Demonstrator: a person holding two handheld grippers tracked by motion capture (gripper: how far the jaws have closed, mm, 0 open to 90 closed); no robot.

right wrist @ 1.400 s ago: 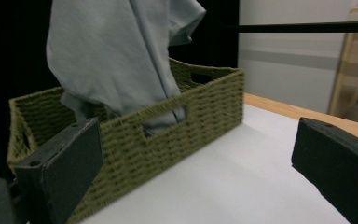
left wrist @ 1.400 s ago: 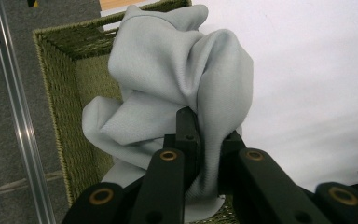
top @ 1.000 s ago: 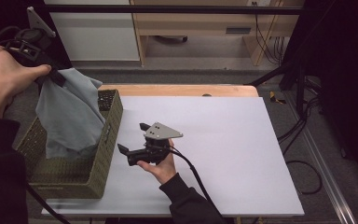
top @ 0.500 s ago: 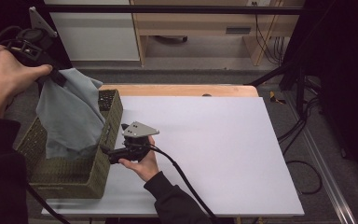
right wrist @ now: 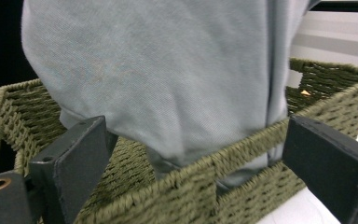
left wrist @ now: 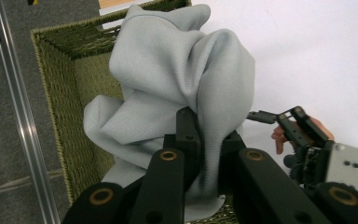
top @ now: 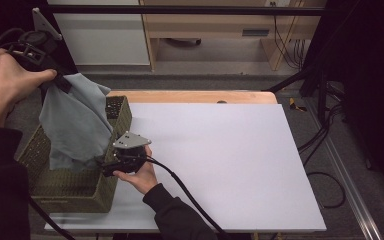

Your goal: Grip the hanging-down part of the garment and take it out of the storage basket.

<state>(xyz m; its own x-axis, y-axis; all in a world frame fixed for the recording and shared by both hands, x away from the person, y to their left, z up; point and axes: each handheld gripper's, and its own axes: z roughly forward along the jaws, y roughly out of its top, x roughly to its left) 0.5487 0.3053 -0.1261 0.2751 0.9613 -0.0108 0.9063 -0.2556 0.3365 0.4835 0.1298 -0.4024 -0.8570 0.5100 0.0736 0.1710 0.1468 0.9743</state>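
Observation:
A grey cloth (top: pixel 77 120) hangs bunched from my left gripper (top: pixel 60 84), which is shut on its top and holds it up over an olive woven basket (top: pixel 75 192) at the table's left. In the left gripper view the jaws pinch a fold of the cloth (left wrist: pixel 168 84), whose lower end hangs inside the basket (left wrist: pixel 58 98). My right gripper (top: pixel 103 164) is level at the basket's right wall, pointing left. In its own view the right gripper (right wrist: pixel 198 140) stands open, its jaws wide on either side of the basket rim (right wrist: pixel 200 172), with the cloth (right wrist: pixel 168 79) just behind.
The white table board (top: pixel 230 150) stretches right of the basket, with a wooden strip (top: pixel 195 96) along its far edge. Black cables (top: pixel 325 145) lie on the floor at the right. A metal rail (left wrist: pixel 14 116) runs beside the basket.
My right gripper has moved left across the board from near its middle to the basket's right wall. The left gripper and the hanging cloth have stayed where they were.

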